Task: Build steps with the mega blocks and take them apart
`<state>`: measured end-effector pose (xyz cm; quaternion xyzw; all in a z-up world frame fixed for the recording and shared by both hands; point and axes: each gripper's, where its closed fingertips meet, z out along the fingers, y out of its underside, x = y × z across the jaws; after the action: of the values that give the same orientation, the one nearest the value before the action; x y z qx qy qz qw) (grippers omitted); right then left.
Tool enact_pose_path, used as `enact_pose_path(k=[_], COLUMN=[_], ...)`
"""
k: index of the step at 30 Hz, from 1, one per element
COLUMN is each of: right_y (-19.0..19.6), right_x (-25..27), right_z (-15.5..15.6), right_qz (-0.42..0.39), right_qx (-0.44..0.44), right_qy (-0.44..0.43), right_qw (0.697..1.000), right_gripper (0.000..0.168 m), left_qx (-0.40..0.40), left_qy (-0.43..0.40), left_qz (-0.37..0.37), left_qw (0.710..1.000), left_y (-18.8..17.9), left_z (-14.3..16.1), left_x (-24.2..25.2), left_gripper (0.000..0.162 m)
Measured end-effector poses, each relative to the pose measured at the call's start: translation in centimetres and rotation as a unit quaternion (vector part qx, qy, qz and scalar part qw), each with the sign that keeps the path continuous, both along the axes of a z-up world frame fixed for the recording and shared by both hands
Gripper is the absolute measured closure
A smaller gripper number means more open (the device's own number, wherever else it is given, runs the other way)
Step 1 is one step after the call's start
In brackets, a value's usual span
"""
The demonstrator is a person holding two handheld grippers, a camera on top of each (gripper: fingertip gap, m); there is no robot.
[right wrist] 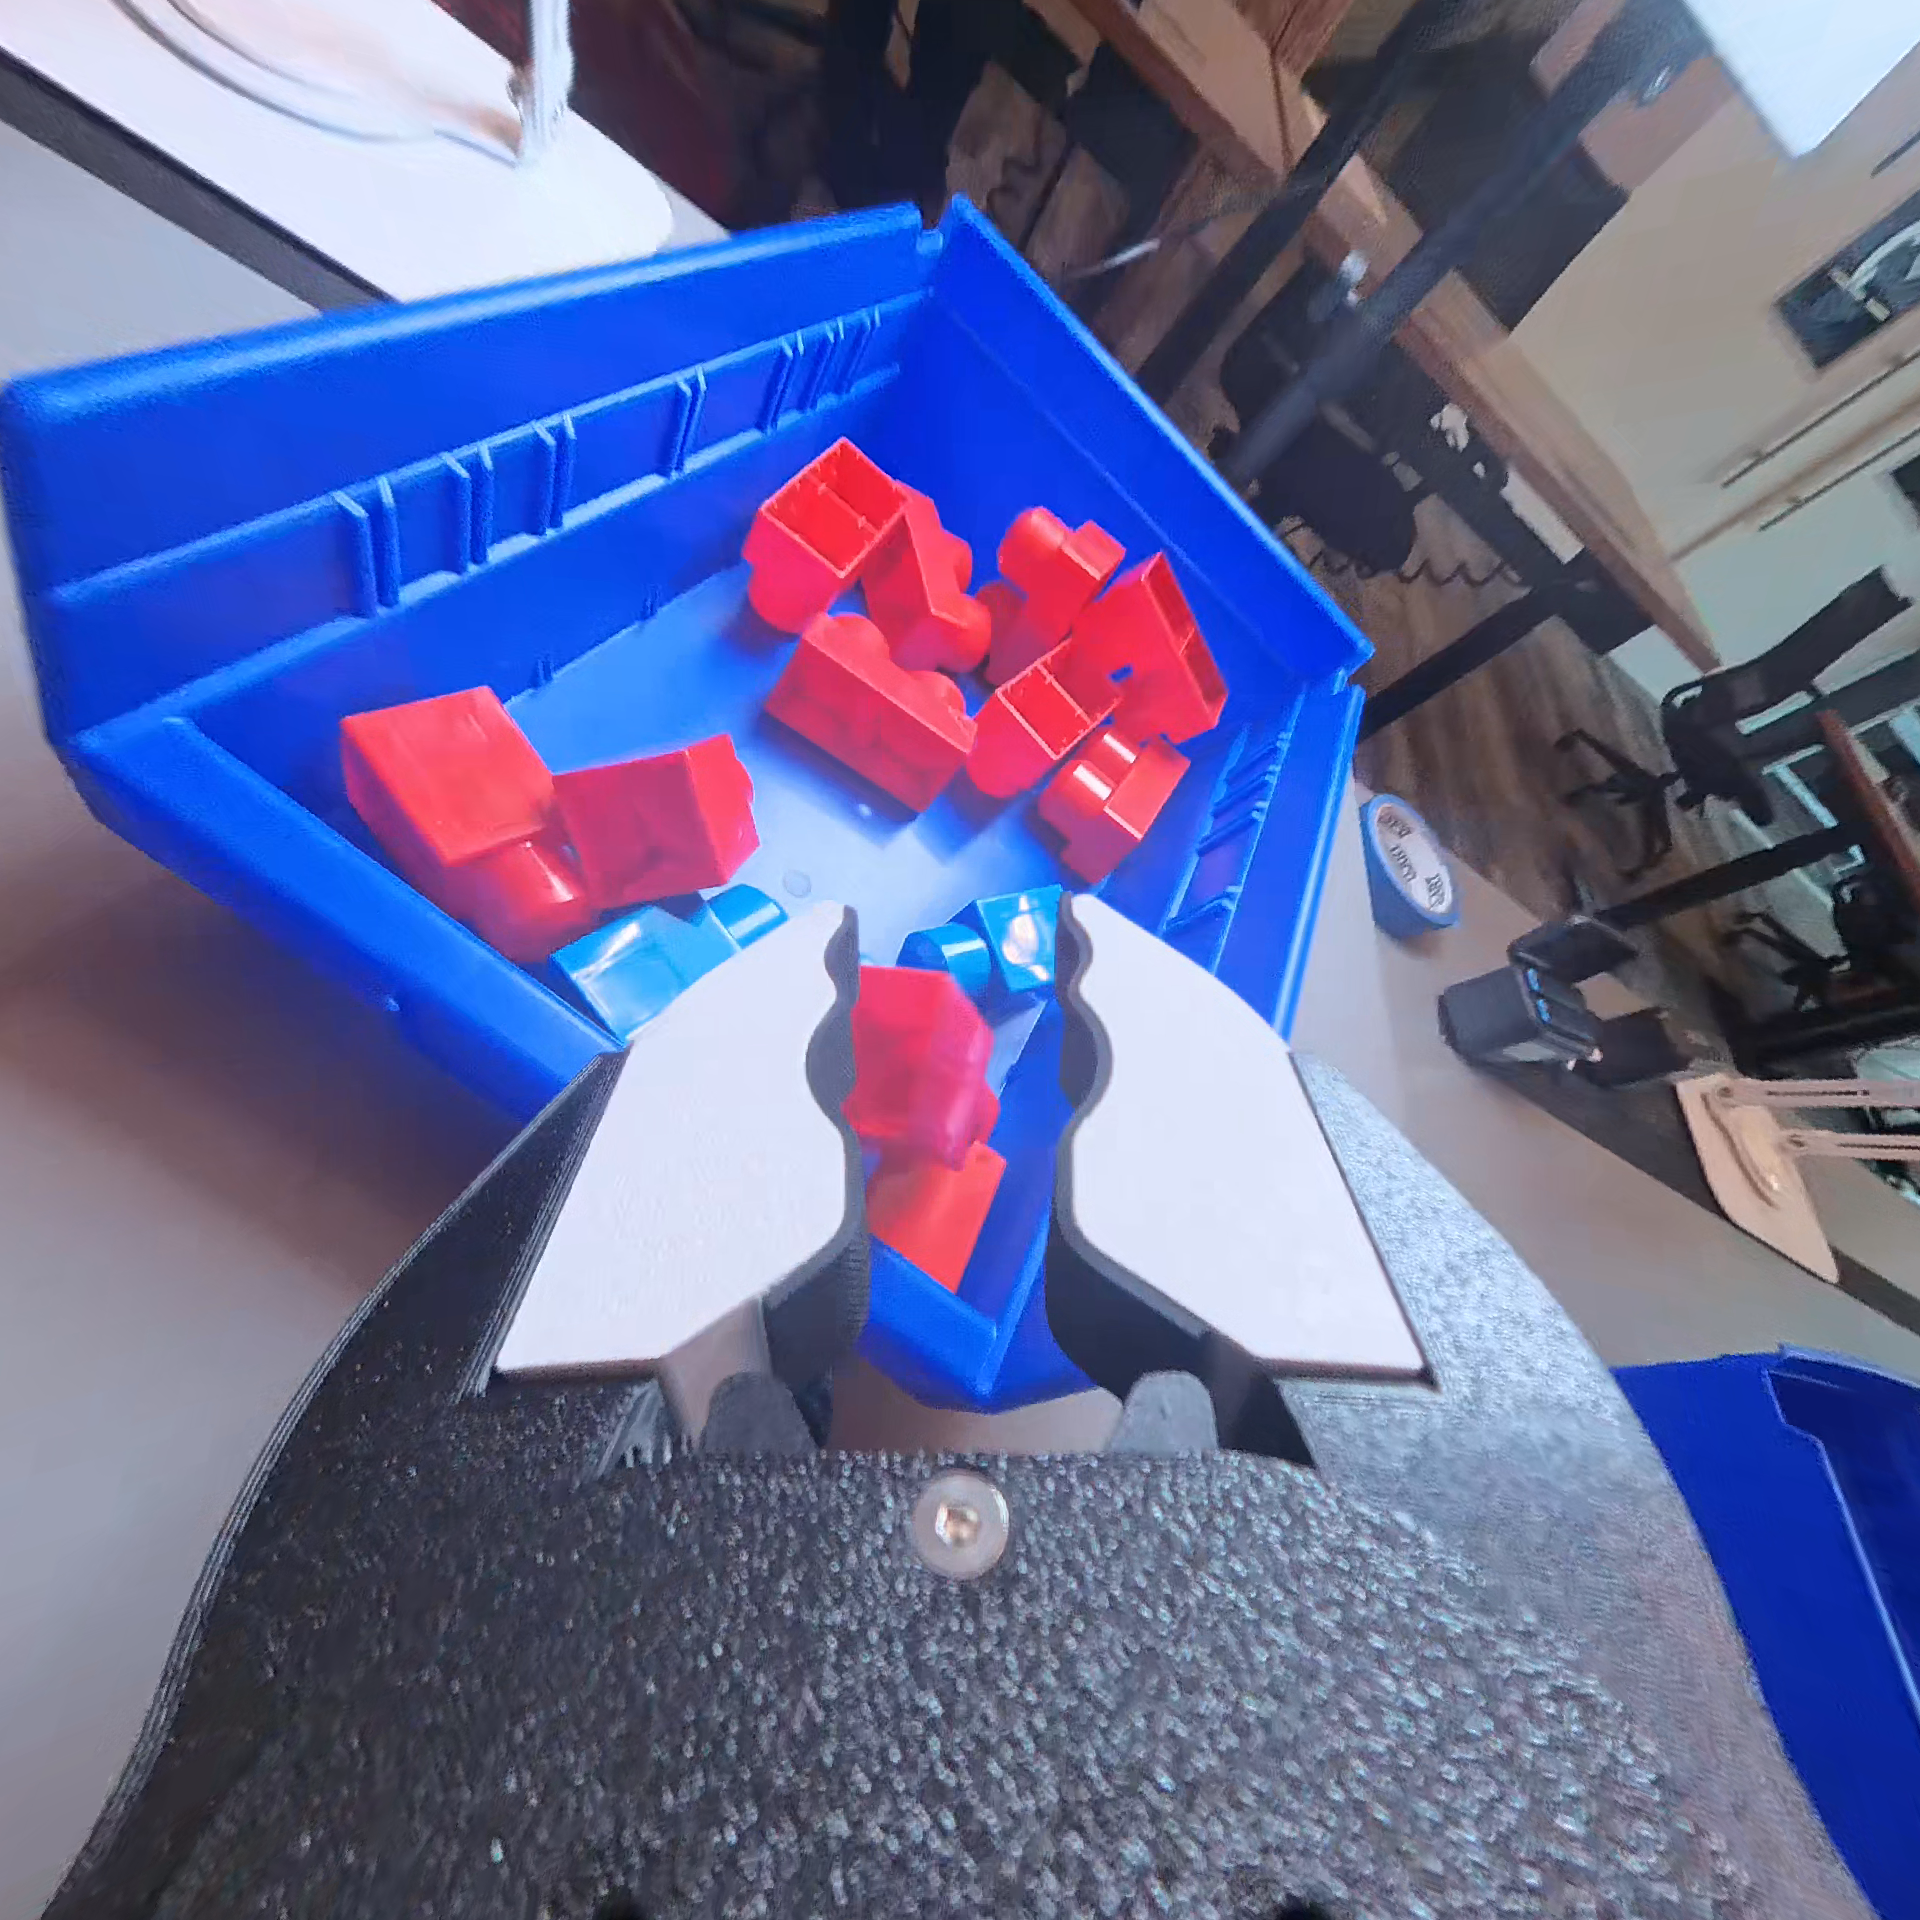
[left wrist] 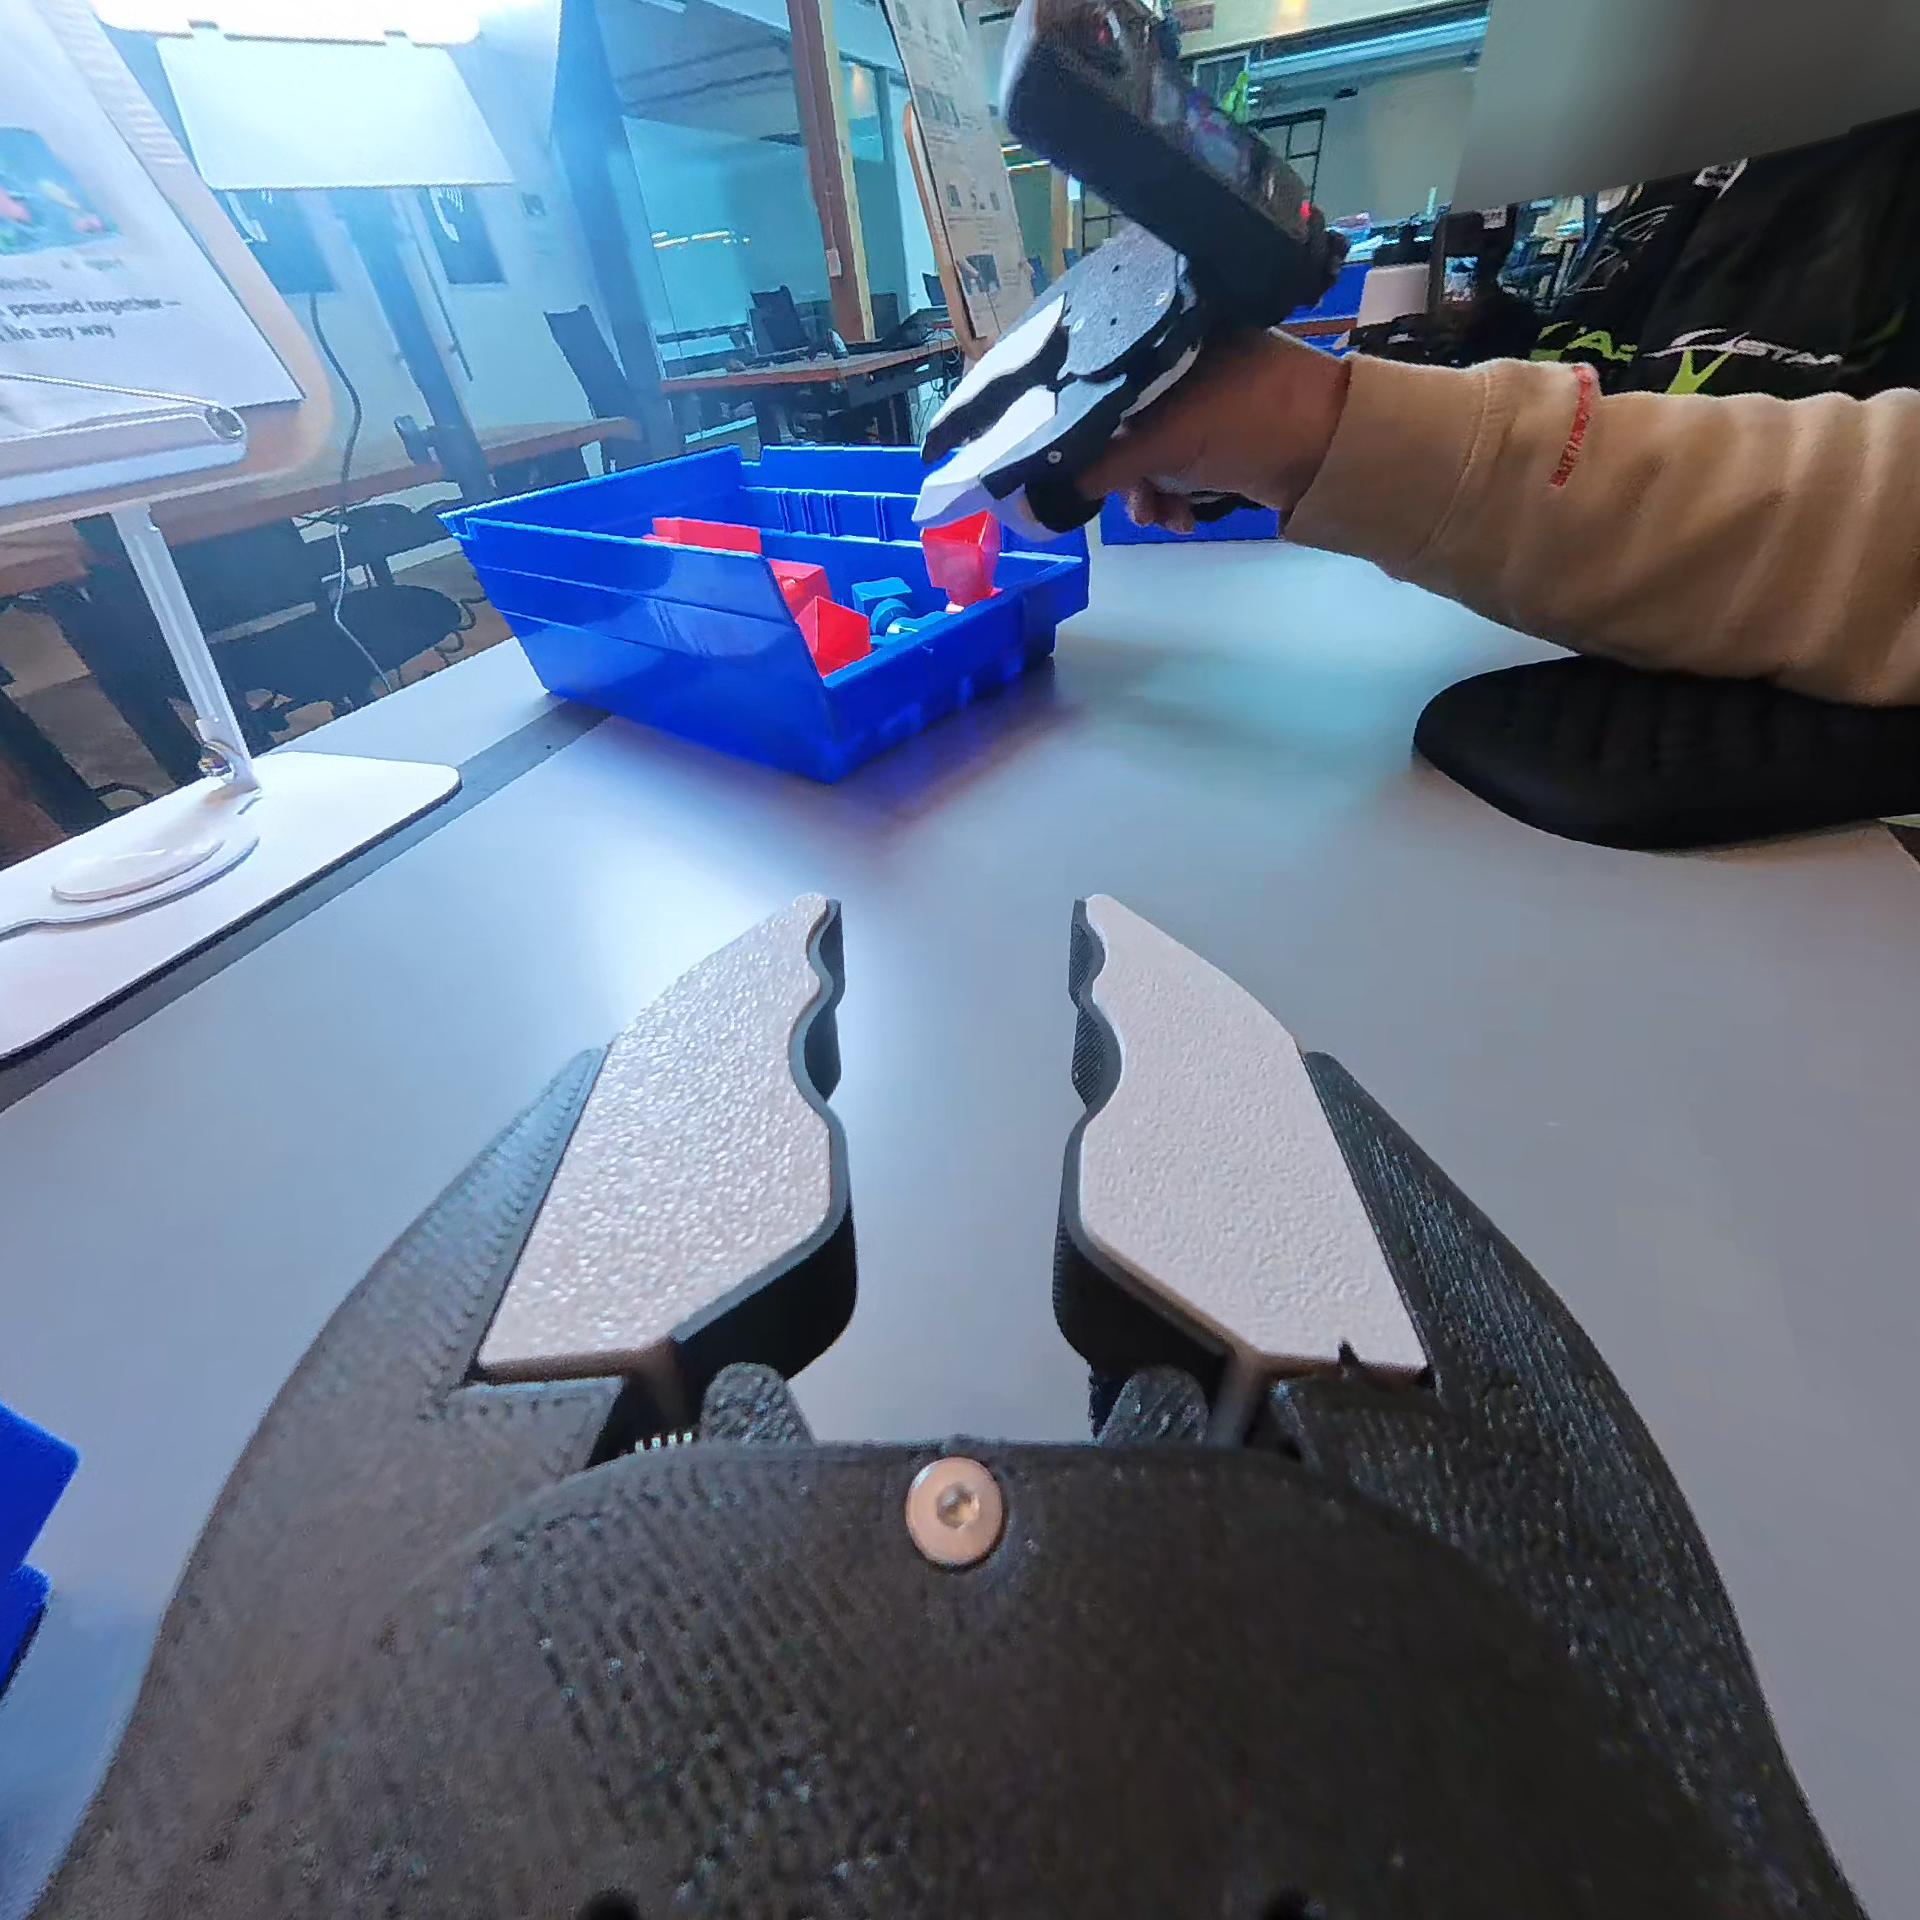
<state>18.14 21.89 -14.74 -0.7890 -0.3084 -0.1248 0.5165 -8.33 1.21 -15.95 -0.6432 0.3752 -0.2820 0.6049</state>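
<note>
Left wrist view
Left claw [left wrist: 954,1023]: fingers set wide, nothing between them, low over bare worktop [left wrist: 1195,831], well short of the blue bin [left wrist: 727,665].
Right claw [left wrist: 971,499]: seen at the bin's near-right corner, tips angled down over the rim, a red block [left wrist: 964,561] just beneath them. Grip or mere overlap: cannot tell from this side.
Other: white lamp base [left wrist: 260,821] left of the bin; black pad [left wrist: 1662,748] right of the bin, under the person's sleeve [left wrist: 1621,520].

Right wrist view
Right claw [right wrist: 956,935]: fingers moderately parted. The red block [right wrist: 920,1060] sits in the gap, blurred, leaning on the left finger [right wrist: 727,1122], clear space toward the right one. Judged not clamped; whether being picked up or let go, cannot tell.
Blue bin [right wrist: 312,852]: holds the mega blocks, red blocks [right wrist: 883,707] in a loose heap at the far side, two light-blue blocks [right wrist: 644,961] by the near wall beside the claw tips.
Other: tape roll [right wrist: 1408,862] on the worktop right of the bin.

Step in hand (judgement): one block handled at the bin's near corner; no steps built on the worktop.
How to do it well: square the pads on two flat sides, not the studs; close fully before lifting; rise straight to clear the bin wall; keep the left claw parted, ready to steady.
</note>
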Motion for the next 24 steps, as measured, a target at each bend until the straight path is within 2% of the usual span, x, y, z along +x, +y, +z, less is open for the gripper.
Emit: enact_pose_path(k=[5,8,11,13,16,19,24], right_y=[-0.8,-2.0,-4.0,-5.9,-8.4,-9.5,-11.5], right_x=[-1.3,-3.1,-5.9,-8.4,-11.6,-13.4,-15.2], right_z=[2.5,3.5,3.6,3.7,3.4,2.3,1.3], right_qz=[0.029,0.078,0.141,0.196,0.259,0.285,0.319], right_qx=[0.041,0.052,0.026,-0.003,-0.037,-0.054,-0.079], right_qy=[0.031,0.072,0.127,0.185,0.241,0.232,0.226], right_qw=[0.998,0.993,0.981,0.963,0.935,0.928,0.917], right_gripper=[0.128,0.128,0.128,0.128,0.128,0.127,0.126], left_qx=[-0.006,-0.01,-0.008,0.004,-0.004,-0.05,-0.186], left_qy=[0.001,0.0,-0.002,0.002,0.035,0.065,0.126], left_qz=[0.009,0.021,0.044,0.065,0.131,0.213,0.329], left_qw=[1.0,1.0,0.999,0.998,0.991,0.974,0.917], left_y=[0.3,0.7,1.4,2.2,4.4,7.1,12.6], left_z=[-0.2,-0.1,0.9,2.7,5.8,8.4,8.1], left_x=[-0.3,-0.7,-1.8,-3.3,-7.7,-13.9,-25.0], left_gripper=[0.12,0.12,0.12,0.12,0.115,0.114,0.11])
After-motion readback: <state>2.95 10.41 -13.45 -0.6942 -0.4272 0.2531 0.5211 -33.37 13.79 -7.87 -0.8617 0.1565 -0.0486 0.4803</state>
